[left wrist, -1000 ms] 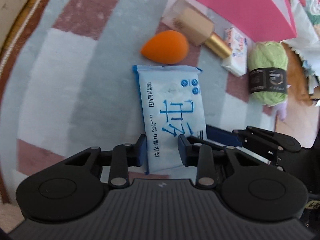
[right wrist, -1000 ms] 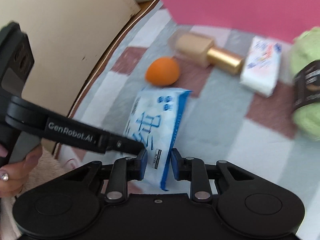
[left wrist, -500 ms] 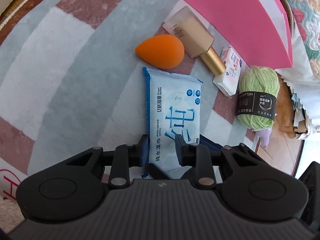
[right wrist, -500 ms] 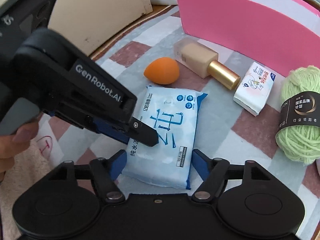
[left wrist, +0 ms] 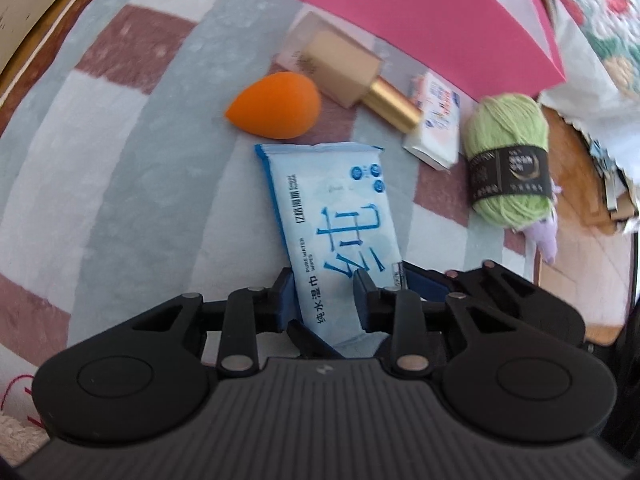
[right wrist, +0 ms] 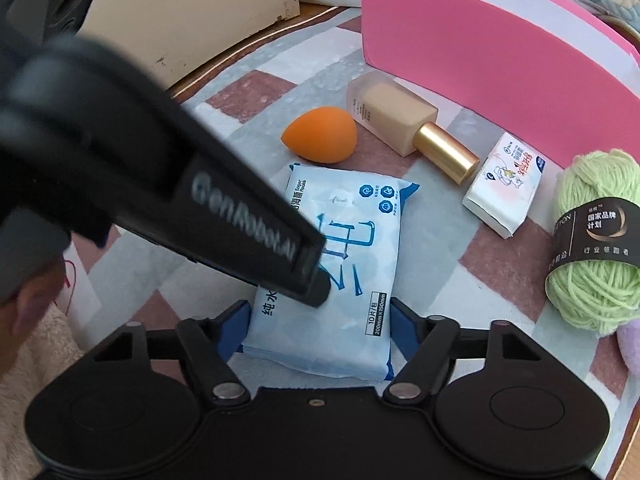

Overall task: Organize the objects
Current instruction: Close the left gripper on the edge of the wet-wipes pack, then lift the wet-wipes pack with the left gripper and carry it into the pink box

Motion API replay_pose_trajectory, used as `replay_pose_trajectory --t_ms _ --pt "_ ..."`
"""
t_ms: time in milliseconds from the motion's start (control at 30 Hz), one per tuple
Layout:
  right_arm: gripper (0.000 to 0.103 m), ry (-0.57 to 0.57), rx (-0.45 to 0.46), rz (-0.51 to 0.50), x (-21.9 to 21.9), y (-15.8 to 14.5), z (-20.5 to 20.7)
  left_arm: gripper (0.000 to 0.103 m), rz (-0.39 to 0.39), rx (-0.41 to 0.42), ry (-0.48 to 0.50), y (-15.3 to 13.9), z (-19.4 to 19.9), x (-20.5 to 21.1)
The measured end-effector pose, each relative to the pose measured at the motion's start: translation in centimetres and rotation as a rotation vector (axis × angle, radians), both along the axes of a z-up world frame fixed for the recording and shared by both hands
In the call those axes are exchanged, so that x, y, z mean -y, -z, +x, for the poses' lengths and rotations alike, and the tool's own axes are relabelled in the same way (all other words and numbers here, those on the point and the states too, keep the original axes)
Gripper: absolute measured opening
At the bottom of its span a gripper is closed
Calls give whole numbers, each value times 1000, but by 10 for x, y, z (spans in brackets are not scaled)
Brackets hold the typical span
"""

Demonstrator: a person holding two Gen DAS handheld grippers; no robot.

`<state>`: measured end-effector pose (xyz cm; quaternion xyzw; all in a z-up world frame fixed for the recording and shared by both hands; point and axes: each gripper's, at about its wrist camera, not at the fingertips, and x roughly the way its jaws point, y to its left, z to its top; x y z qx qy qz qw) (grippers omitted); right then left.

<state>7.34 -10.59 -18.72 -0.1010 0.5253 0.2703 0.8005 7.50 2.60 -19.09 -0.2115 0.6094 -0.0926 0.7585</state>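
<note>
Pinching the wipes pack [left wrist: 340,216], left tool [left wrist: 322,296]; right tool [right wrist: 316,328] closing around it.

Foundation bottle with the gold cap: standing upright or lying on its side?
Lying on its side. The foundation bottle rests flat on the checked cloth, gold cap pointing toward the tissue pack, beside the orange sponge.

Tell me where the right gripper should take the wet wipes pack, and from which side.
Across the near short end of the wet wipes pack, from above: it lies flat, and that end already sits between the right gripper's open pads. The left gripper pinches the same end, so closing carefully there seems best.
</note>
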Motion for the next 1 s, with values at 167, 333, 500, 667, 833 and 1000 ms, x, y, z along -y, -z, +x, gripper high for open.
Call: replay_pose_trajectory --t_ms 167,333,500,667,833,1000 --pt "73 40 -114 68 21 -14 10 29 -25 31 51 -14 -9 6" --pt "73 71 -183 106 38 -41 -4 29 -44 77 97 -39 -23 14" --pt "73 61 -169 103 46 -74 -13 29 -76 106 119 -68 -32 17" --pt "73 57 -129 109 50 -107 -17 29 -61 133 141 -102 -33 21" --pt "73 74 -125 135 54 -136 -16 29 -39 136 142 -133 -29 22" --pt "74 72 -73 159 55 -162 -13 29 -11 177 159 -161 -23 23"
